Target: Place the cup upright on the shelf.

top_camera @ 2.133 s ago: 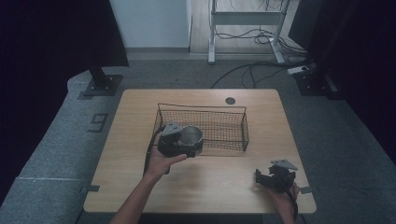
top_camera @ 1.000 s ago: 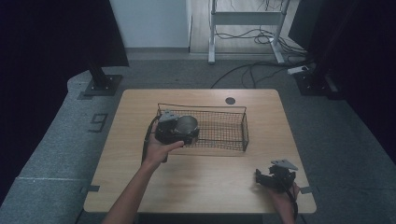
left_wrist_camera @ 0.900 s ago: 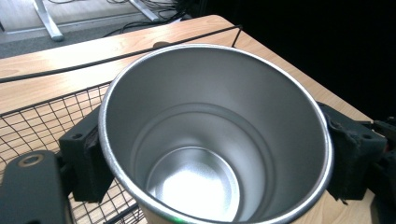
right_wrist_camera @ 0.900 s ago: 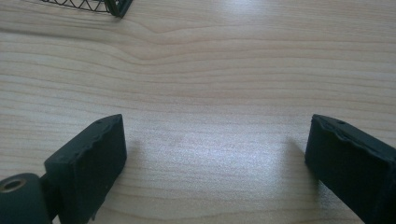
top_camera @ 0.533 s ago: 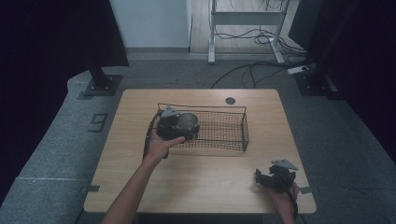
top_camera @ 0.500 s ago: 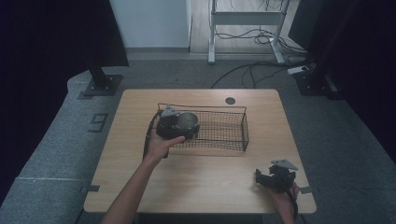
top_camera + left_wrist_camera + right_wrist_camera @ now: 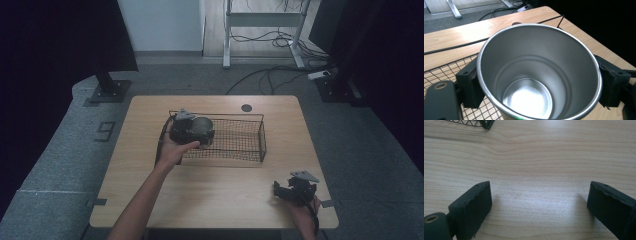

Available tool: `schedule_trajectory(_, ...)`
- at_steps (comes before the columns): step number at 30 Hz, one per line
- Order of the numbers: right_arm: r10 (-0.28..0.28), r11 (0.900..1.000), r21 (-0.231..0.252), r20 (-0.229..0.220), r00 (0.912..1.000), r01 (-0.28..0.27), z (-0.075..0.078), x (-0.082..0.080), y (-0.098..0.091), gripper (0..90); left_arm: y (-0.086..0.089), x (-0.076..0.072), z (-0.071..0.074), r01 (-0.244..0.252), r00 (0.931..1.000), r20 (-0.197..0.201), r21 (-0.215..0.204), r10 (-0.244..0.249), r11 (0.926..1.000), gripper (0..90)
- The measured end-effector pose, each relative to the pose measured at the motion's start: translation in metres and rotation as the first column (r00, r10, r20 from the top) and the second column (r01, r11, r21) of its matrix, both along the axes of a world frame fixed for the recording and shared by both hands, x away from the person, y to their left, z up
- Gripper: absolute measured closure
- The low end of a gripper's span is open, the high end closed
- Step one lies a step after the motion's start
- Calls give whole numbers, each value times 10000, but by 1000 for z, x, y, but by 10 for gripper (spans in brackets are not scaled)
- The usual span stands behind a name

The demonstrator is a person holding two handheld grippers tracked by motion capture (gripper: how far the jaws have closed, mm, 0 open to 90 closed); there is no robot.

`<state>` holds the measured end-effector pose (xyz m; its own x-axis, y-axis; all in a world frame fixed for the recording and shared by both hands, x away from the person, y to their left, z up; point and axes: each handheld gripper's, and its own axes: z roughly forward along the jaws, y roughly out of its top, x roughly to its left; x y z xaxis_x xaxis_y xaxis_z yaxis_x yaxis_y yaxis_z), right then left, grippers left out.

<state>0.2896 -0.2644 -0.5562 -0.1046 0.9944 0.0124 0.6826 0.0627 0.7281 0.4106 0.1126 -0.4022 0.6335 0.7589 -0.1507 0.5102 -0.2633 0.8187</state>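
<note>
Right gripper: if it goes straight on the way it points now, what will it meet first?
The right gripper, open, points low across the bare table. The way looks free up to the wire basket, probably first in line, though depth is unclear.

one steel cup point(image 7: 537, 75), one wire basket point(image 7: 235, 140), two tools

I am holding my left gripper point(image 7: 192, 131) over the left end of the wire basket point(image 7: 240, 150). A shiny metal cup point(image 7: 202, 128) is sitting in its jaws, inside the basket's left end. My left hand point(image 7: 172, 151) is resting just beside the basket's near left corner. My right gripper point(image 7: 295, 187) is lying on the wooden table point(image 7: 210, 195), well away from the basket, near and to the right of it. A small dark round spot point(image 7: 246, 107) is sitting just behind the basket.
</note>
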Motion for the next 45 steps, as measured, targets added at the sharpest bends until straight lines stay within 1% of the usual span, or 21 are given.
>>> schedule_trajectory(3,7,10000,-2,-5,10000,-7,0,0,0,57,-1,3,-1,-62,10000,-37,16,63,10000,139)
schedule_trajectory(6,6,10000,0,-7,10000,-6,0,0,0,57,-2,6,0,-67,10000,34,19,67,10000,140)
schedule_trajectory(7,8,10000,1,-6,10000,-8,0,0,0,57,-2,7,0,-65,10000,12,-32,65,10000,139)
schedule_trajectory(10,6,10000,-1,-6,10000,-6,0,0,0,57,-3,10,-1,-58,10000,-32,53,59,10000,140)
schedule_trajectory(14,7,10000,-1,-5,10000,-7,0,0,0,57,-5,14,-3,-91,9999,-90,67,92,9999,140)
schedule_trajectory(16,7,10000,-3,-6,10000,-7,0,0,0,57,-6,17,-6,-114,9998,-141,111,116,9999,140)
schedule_trajectory(19,7,10000,-3,-4,10000,-7,0,0,0,58,-8,22,-10,-175,9996,-235,289,182,9994,139)
schedule_trajectory(24,8,10000,-2,-4,10000,-8,0,0,0,58,-9,28,-17,-319,9987,-398,268,329,9991,139)
schedule_trajectory(31,6,10000,3,-1,10000,-6,0,0,0,58,-12,36,-29,-419,9972,-605,428,444,9982,139)
schedule_trajectory(37,6,10000,3,-3,10000,-6,0,0,0,58,-15,41,-40,-476,9955,-797,511,516,9976,140)
schedule_trajectory(45,8,10000,1,-1,10000,-8,0,0,0,58,-19,45,-48,-488,9941,-935,620,545,9969,140)
